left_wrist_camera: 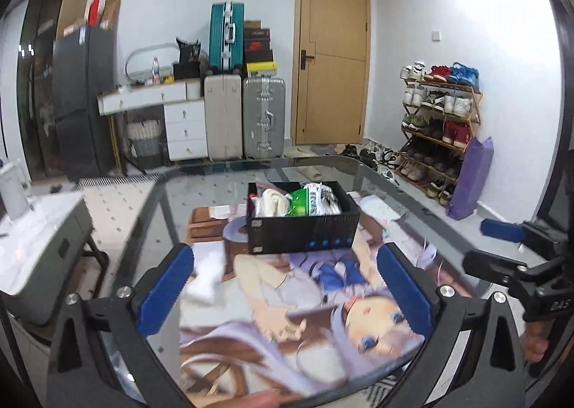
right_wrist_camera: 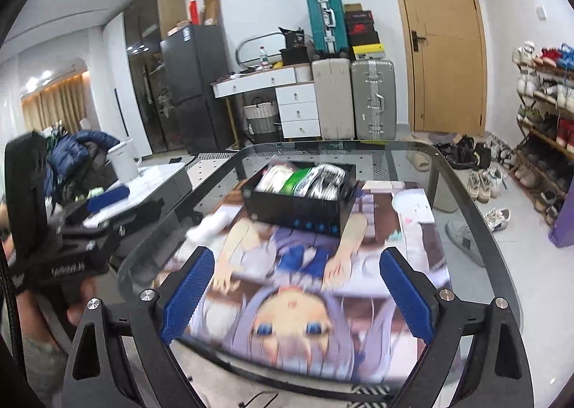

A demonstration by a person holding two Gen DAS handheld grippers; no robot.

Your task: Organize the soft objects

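Observation:
A black open box (left_wrist_camera: 305, 232) (right_wrist_camera: 297, 209) stands on a printed mat (left_wrist_camera: 272, 336) (right_wrist_camera: 287, 304) on the glass table (left_wrist_camera: 222, 171) (right_wrist_camera: 466, 193). Inside it lie soft packs: a white roll (left_wrist_camera: 274, 202), a green pack (left_wrist_camera: 301, 205) (right_wrist_camera: 297, 180) and a black-and-white pack (left_wrist_camera: 324, 196) (right_wrist_camera: 328, 176). A white soft item (left_wrist_camera: 204, 275) (right_wrist_camera: 210, 227), blurred, lies on the mat left of the box. My left gripper (left_wrist_camera: 287, 286) hangs open over the mat's near part, nothing between its fingers. My right gripper (right_wrist_camera: 297, 295) is open and empty too, beside it.
A low cabinet (left_wrist_camera: 46, 246) with a white kettle (right_wrist_camera: 123, 159) stands left of the table. Behind are drawers (left_wrist_camera: 184, 128), suitcases (left_wrist_camera: 263, 117), a door (left_wrist_camera: 332, 56), a shoe rack (left_wrist_camera: 439, 128) and loose shoes (right_wrist_camera: 462, 236) on the floor to the right.

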